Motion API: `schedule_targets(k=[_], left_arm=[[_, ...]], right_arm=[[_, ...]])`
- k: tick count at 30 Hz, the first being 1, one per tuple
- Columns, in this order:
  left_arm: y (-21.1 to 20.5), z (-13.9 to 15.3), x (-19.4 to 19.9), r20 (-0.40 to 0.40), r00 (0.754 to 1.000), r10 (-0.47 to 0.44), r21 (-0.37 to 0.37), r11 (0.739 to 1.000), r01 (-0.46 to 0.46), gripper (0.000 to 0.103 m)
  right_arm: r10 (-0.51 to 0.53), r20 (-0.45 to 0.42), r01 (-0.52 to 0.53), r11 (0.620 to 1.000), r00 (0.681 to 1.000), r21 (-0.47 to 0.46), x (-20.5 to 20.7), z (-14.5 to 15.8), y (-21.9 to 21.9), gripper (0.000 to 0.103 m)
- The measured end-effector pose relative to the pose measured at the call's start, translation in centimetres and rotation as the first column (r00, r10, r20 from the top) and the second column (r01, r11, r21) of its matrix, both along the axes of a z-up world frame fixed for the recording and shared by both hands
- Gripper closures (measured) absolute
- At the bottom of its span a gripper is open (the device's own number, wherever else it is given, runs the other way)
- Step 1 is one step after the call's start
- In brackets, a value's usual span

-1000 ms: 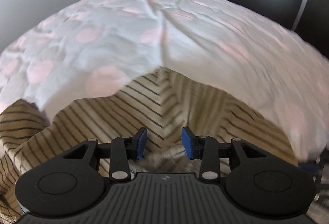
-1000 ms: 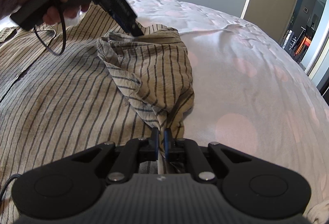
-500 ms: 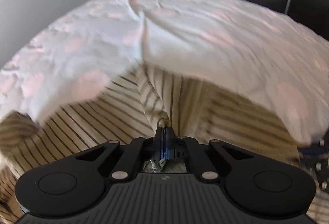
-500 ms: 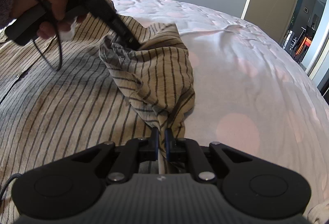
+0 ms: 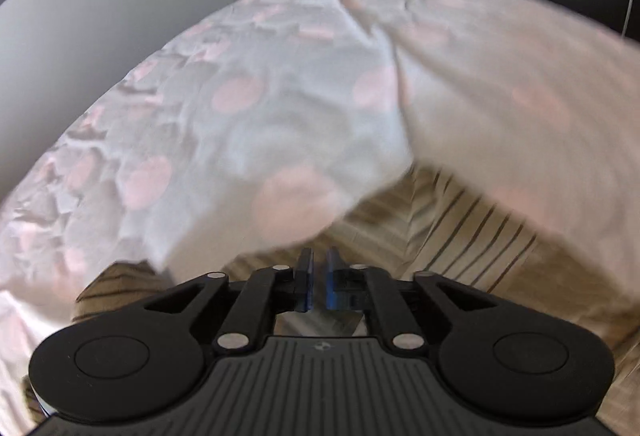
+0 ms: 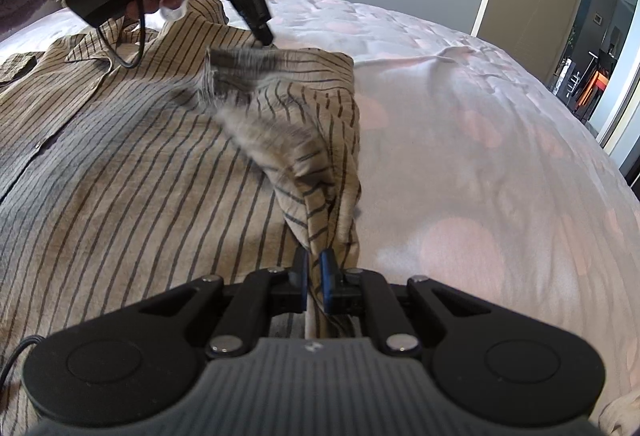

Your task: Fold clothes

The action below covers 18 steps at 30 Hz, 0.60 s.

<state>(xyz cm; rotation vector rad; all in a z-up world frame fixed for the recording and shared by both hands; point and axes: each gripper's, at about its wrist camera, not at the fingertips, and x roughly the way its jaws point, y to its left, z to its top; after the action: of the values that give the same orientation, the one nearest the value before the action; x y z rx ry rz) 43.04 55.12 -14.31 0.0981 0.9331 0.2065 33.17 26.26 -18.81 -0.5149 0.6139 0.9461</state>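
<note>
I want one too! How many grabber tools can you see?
2. Right tool at the bottom, pinching the striped shirt. Left tool top left, above the shirt; its jaws have just been opening, nothing between them.

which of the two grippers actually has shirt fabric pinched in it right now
The right gripper: a bunch of the striped shirt runs between its pads. The left gripper shows a bare gap, its jaws having just been opening.

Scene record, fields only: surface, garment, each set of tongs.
surface: white bedspread with pink dots
garment: beige striped shirt, spread out, buttoned front up
sleeve: bunched, lifted over the shirt's edge
right tongs: shut on sleeve
left tongs: jaws have just been opening, narrow gap, nothing between them, tips above the sleeve's far end
</note>
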Motion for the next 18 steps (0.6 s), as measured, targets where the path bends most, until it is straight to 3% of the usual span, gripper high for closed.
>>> schedule_targets(k=[2,6,12,13,14,18], left_arm=[[-0.3,0.8,0.5,0.043,0.999,-0.014,-0.051,0.999,0.016,0.083],[-1.2,0.6,3.4,0.014,0.999,-0.044,-0.185,0.982,0.046,0.081],[-2.0,-1.4,6.4,-0.061,0.996,-0.059,-0.214,0.976,0.045,0.081],[-1.9,-1.6,6.6,-0.073,0.995,-0.062,-0.225,0.973,0.044,0.084],[-1.9,-1.9,6.8,-0.082,0.994,-0.065,-0.234,0.971,0.044,0.093],[-1.8,-2.3,7.3,-0.097,0.992,-0.077,-0.241,0.969,0.052,0.100]], right_arm=[[-0.003,0.015,0.003,1.000,1.000,0.029,-0.2,0.5,-0.2,0.091],[0.003,0.057,-0.007,0.997,0.998,0.075,-0.7,1.1,-0.6,0.069],[0.029,0.128,-0.040,0.996,0.991,0.084,-0.9,1.0,-0.1,0.070],[0.030,0.140,-0.042,0.995,0.990,0.089,-0.9,1.0,0.0,0.070],[0.027,0.144,-0.041,0.995,0.989,0.093,-0.7,1.0,0.2,0.070],[0.035,0.137,-0.049,0.994,0.990,0.100,0.1,0.2,1.2,0.070]])
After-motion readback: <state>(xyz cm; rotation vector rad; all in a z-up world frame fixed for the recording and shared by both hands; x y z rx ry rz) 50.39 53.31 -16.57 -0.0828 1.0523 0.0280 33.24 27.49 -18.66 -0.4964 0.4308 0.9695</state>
